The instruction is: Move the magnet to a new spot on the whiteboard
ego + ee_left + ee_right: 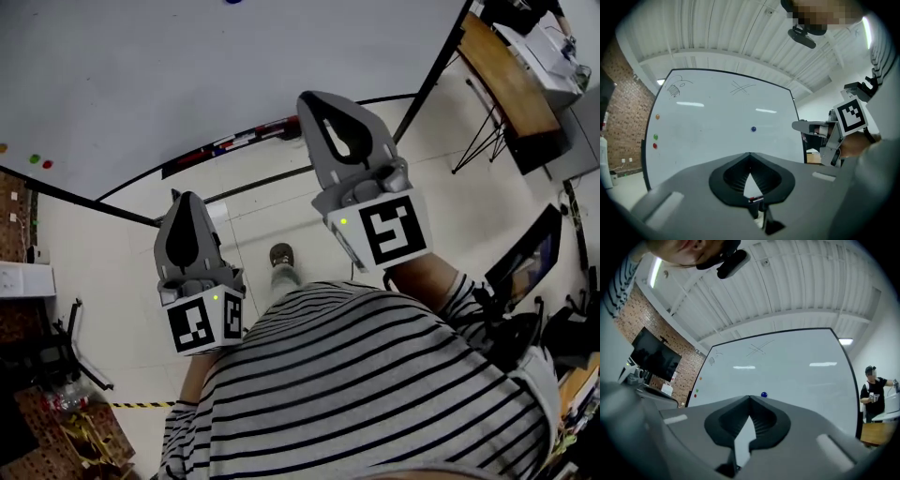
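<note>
The whiteboard (187,66) stands upright ahead of me. A small blue magnet (753,129) sticks near the board's middle; it also shows in the right gripper view as the blue magnet (763,394), just above my jaw tips and still some way off. In the head view only an edge of the blue magnet (232,2) shows at the top. My right gripper (749,398) is shut and empty, and held higher and further forward, right gripper (311,99). My left gripper (749,154) is also shut and empty, lower and to the left, left gripper (187,200). Neither touches the board.
Orange (657,116), green (655,137) and red (655,146) magnets sit at the board's left edge. A marker tray (246,139) runs along its bottom. A wooden table (506,75) stands to the right, where a person (872,390) stands. A brick wall with a dark screen (654,357) is at the left.
</note>
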A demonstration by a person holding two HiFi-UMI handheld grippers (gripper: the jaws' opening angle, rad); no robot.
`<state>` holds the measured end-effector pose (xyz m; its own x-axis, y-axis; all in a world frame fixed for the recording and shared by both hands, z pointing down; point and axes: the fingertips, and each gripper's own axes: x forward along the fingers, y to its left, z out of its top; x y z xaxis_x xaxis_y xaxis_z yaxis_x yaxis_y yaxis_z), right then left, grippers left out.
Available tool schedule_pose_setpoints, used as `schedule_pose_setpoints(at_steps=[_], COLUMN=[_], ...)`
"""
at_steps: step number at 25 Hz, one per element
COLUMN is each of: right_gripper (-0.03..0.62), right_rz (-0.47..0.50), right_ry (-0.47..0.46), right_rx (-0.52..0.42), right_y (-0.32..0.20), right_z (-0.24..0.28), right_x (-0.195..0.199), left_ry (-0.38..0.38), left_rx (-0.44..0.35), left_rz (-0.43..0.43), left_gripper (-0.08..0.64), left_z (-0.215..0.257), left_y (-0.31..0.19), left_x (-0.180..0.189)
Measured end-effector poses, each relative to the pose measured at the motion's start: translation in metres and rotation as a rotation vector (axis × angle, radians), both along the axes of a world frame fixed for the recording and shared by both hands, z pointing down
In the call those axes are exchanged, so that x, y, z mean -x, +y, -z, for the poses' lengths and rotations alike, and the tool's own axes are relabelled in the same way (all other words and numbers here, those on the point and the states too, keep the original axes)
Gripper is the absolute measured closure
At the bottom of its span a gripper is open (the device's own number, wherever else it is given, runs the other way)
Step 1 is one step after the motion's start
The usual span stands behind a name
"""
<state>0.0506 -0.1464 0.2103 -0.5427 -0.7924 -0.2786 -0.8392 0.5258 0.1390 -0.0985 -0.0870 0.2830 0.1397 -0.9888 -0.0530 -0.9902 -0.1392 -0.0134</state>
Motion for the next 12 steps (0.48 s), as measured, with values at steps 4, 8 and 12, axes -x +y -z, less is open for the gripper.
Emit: schedule_pose_setpoints(at_steps=[4,8,12], right_gripper=[0.592,0.592,0.592], right_rz=[0.014,-0.002,-0.006], right_ry=[0.026,0.031,0.013], right_rx=[0.058,0.06,0.058], right_y=[0.063,0.087,0.085], right_z=[-0.013,-0.013,-0.005], right_x=[-0.026,-0.039,-0.039], left_ry=[0.006,-0.01,-0.017], left_rx=[0.008,-0.009,-0.021], left_rz=[0.004,-0.006,-0.027], left_gripper=[0.545,0.545,0.545], left_z=[0.002,0.01,0.017], left_y=[0.059,0.08,0.074], left_x=[-0.031,-0.042,-0.045])
